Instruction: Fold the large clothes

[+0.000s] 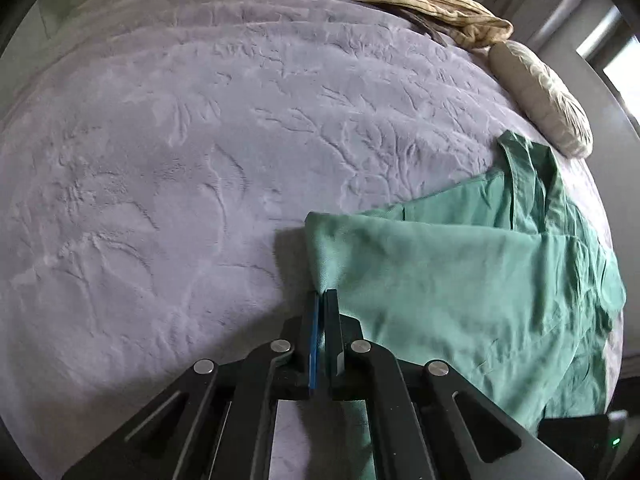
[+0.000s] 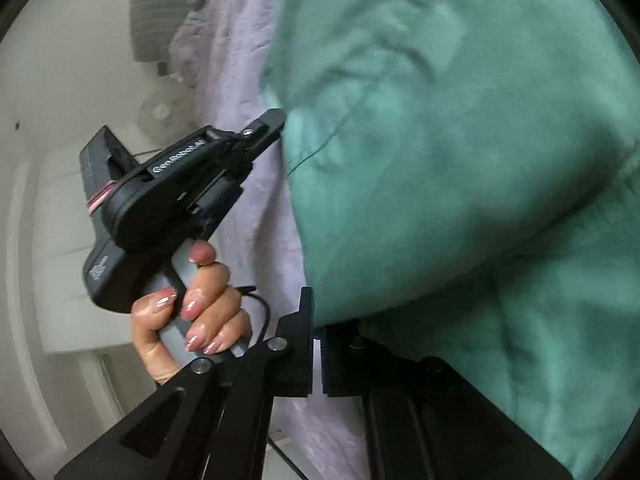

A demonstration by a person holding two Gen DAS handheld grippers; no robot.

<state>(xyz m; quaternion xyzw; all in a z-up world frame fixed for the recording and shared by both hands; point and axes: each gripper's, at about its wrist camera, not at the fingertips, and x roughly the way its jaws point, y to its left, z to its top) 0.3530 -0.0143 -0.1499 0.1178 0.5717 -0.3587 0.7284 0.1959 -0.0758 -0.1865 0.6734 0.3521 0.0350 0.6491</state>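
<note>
Where the left wrist view looks down on the lilac bedspread [image 1: 180, 168], the left gripper [image 1: 322, 300] is clenched on the edge of the green garment [image 1: 460, 280], which spreads from centre toward 4 o'clock; a beige pillow [image 1: 544, 100] lies at 2 o'clock. In the right wrist view, the right gripper [image 2: 316, 320] is clamped on the garment's hem, cloth filling 12 to 5 o'clock, while the left hand [image 2: 192, 312] holds its gripper at 9 o'clock.
</note>
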